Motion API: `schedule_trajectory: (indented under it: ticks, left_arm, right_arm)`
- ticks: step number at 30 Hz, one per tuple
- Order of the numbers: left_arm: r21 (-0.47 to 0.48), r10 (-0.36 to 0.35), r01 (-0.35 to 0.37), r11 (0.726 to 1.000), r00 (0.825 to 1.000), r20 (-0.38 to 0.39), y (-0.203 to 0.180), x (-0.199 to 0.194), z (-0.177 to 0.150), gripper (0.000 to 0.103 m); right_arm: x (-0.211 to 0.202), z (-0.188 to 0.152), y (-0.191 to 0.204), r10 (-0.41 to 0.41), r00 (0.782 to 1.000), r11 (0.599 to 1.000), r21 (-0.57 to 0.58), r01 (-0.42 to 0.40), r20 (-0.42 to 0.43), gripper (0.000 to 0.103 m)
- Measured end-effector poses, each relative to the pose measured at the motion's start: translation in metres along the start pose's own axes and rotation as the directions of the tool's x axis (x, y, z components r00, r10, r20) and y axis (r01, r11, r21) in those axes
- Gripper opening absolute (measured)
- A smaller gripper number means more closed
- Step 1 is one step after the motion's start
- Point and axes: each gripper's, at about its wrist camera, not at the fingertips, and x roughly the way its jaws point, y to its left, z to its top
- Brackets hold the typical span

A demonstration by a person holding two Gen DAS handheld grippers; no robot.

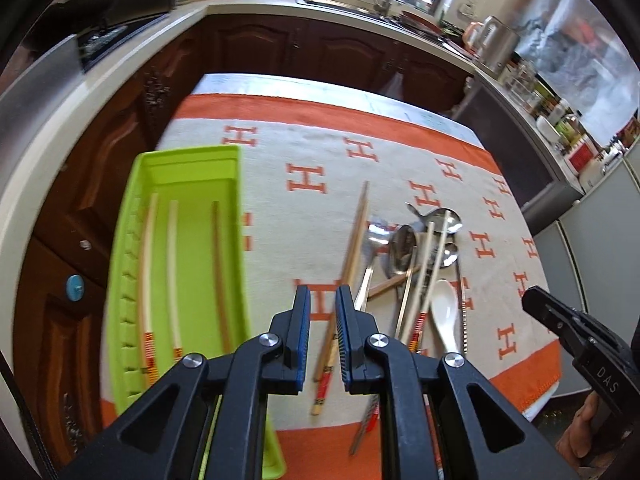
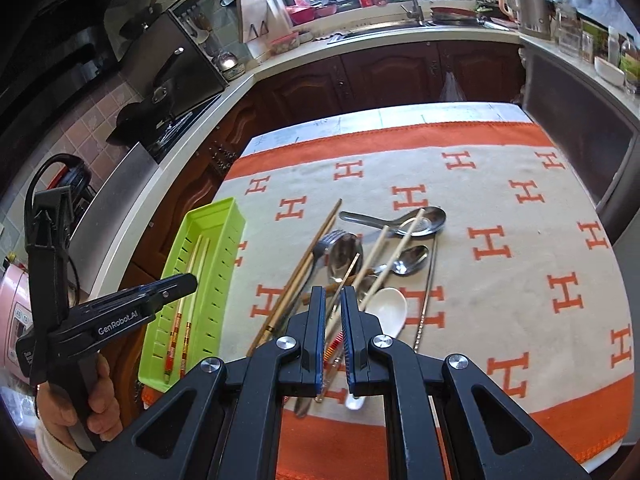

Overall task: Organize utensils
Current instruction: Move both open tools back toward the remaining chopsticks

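A green utensil tray (image 1: 224,184) lies at the table's left edge with three chopsticks (image 1: 173,272) in it; it also shows in the right wrist view (image 2: 224,236). A pile of loose utensils lies mid-table: brown chopsticks (image 1: 354,240), pale chopsticks (image 2: 400,248), metal spoons (image 2: 416,220), a fork (image 2: 328,240) and a white ceramic spoon (image 2: 390,310). My left gripper (image 1: 322,294) is open a little and empty, above the brown chopsticks beside the tray. My right gripper (image 2: 332,294) is open a little and empty, above the near side of the pile.
The table wears a cream cloth with orange H marks (image 2: 492,244). Dark wood cabinets (image 2: 380,76) and a counter with a sink (image 2: 400,24) wrap the far and left sides. A steel appliance (image 2: 568,100) stands at the right.
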Motion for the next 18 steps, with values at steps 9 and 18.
schedule_trajectory:
  ticks: [9,18]
  left_arm:
    - [0.094,0.007,0.003,0.996,0.995,-0.102,-0.024,0.067,0.003,0.009]
    - [0.125,0.081,-0.060,0.990,0.982,-0.168,-0.027,0.107,0.005,0.009]
  right_arm:
    - [0.028,-0.012,-0.037,0.012,0.999,0.998,0.054,-0.010,-0.053,0.008]
    - [0.054,-0.013,-0.059,0.033,0.996,0.995,0.093,-0.026,-0.081,0.008]
